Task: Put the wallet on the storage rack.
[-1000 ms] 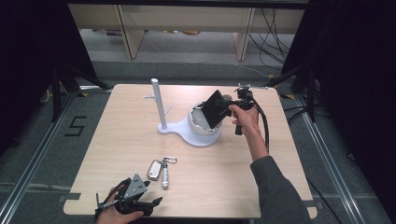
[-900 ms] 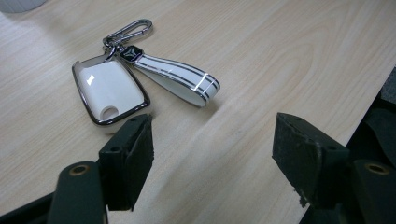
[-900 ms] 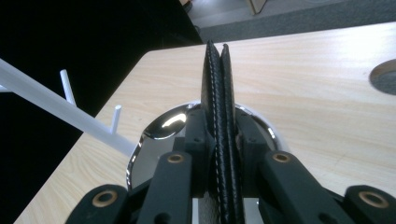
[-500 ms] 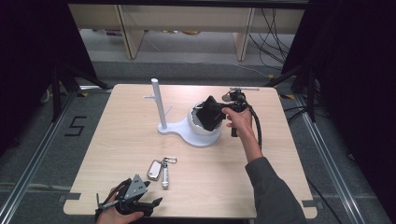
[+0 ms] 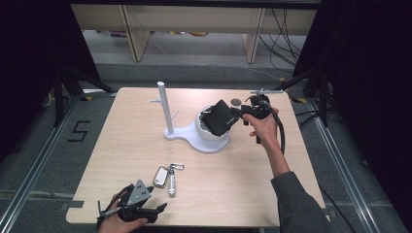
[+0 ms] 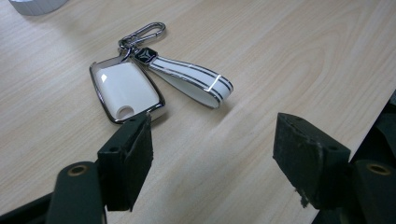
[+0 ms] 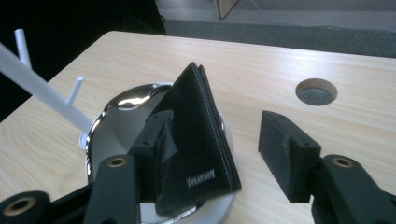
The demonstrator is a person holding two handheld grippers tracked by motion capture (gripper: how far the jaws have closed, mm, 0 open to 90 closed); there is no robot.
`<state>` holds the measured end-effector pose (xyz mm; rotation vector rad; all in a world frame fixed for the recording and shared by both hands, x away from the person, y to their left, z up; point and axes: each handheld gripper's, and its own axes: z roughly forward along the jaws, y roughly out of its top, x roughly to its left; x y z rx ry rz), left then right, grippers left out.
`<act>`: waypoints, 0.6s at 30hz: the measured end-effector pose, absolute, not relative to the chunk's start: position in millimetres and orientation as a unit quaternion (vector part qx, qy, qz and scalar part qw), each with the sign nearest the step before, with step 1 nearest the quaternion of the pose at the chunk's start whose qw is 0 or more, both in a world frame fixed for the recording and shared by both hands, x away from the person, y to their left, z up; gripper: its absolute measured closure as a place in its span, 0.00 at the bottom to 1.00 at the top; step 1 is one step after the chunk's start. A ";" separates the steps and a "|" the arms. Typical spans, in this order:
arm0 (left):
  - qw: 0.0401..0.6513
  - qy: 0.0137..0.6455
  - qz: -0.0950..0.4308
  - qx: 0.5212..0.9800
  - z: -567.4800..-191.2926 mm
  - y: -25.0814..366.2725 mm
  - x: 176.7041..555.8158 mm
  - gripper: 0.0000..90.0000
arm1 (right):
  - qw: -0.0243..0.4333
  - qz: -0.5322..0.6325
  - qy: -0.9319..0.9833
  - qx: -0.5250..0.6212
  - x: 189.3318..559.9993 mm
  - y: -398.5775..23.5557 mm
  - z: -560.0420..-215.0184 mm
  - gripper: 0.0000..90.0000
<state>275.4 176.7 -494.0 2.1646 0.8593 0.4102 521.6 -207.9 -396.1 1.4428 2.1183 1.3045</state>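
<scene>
Black wallet: a textured black leather wallet [image 7: 198,135] stands on edge in the chrome-lined bowl of the white stand [image 5: 210,141], leaning against the bowl's rim; in the high view it sits just right of the tabletop's centre, its fold uppermost

Wallet's long axis: in the right gripper view the folded spine runs from about 12 o'clock down to 5 o'clock, tilted, the lettered lower edge nearest the camera

Right hand-held gripper: the right hand-held gripper [image 7: 219,144] has just been opening; its jaws stand apart around the wallet, the left pad alongside the wallet's face, the right pad well clear with bare tabletop in the gap; I judge the wallet released and resting on the bowl alone

Bearing from right hand-held gripper: wallet lies at 9 o'clock of the hand in the high view, touching distance; the way out is back toward 3 o'clock

Left hand-held gripper: the left hand-held gripper [image 5: 141,209], at the tabletop's near-left edge, has its jaws wide apart and empty

Key fob: a white car key fob [image 6: 125,91] with striped strap and clip lies at 11 o'clock of the left jaws, just beyond the left pad; strap pointing toward 4 o'clock

Nearer hand: left for the key fob, right for the wallet

Stand's post: the white peg post [image 5: 165,108] rises at 9 o'clock of the bowl, pegs bare
</scene>
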 end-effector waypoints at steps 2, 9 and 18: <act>0.379 0.337 0.159 0.847 -493.8 177.7 275.8 0.32 | 0.161 0.437 0.746 0.476 510.3 -207.5 -393.5 0.49; 0.396 0.354 0.159 0.832 -494.8 180.6 277.4 0.31 | 0.166 0.443 0.769 0.430 460.6 -202.6 -392.9 0.44; 0.405 0.366 0.155 0.823 -494.2 184.0 278.9 0.27 | 0.148 0.437 0.784 0.416 429.8 -193.9 -409.7 0.43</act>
